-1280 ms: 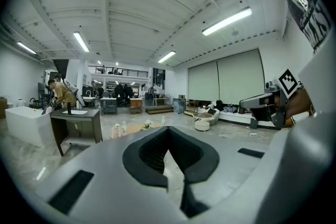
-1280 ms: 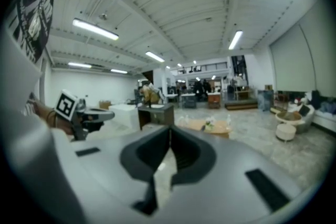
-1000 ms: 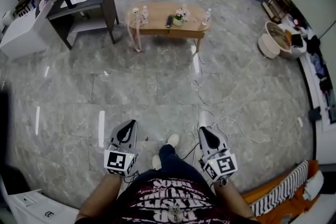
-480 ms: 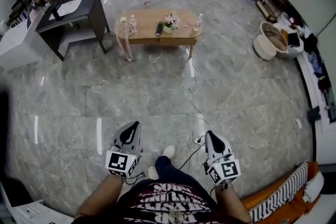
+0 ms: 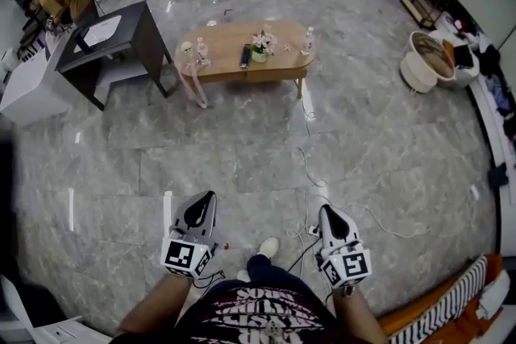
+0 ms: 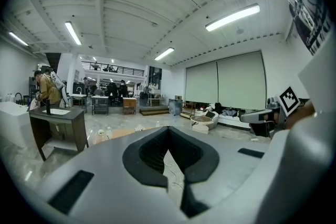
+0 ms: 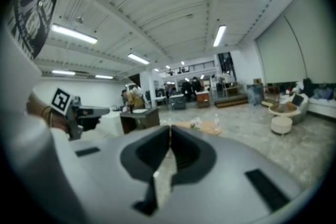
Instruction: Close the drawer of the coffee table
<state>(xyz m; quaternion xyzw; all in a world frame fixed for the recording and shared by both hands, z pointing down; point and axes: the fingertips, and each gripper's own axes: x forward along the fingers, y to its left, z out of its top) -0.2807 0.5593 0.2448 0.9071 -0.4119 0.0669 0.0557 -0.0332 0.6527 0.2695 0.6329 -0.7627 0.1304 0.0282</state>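
Observation:
The wooden oval coffee table (image 5: 230, 42) stands far ahead on the marble floor, with bottles, a flower pot (image 5: 260, 47) and a dark remote on top. Its drawer is too small to make out from here. My left gripper (image 5: 209, 195) and right gripper (image 5: 325, 209) are held low in front of the person's body, far from the table, both shut and empty. In the left gripper view the jaws (image 6: 168, 129) meet, with the table (image 6: 113, 134) beyond at the left. In the right gripper view the jaws (image 7: 169, 128) also meet, and the table (image 7: 205, 127) is in the distance.
A dark desk (image 5: 121, 28) and a white counter (image 5: 32, 89) stand to the table's left, with a person sitting behind them. Cables (image 5: 310, 169) trail across the floor between me and the table. A round basket chair (image 5: 427, 60) is at right, striped cushions (image 5: 451, 298) at bottom right.
The person has walked forward, carrying both grippers along. The coffee table now sits lower and slightly larger in the head view. Both grippers stay shut.

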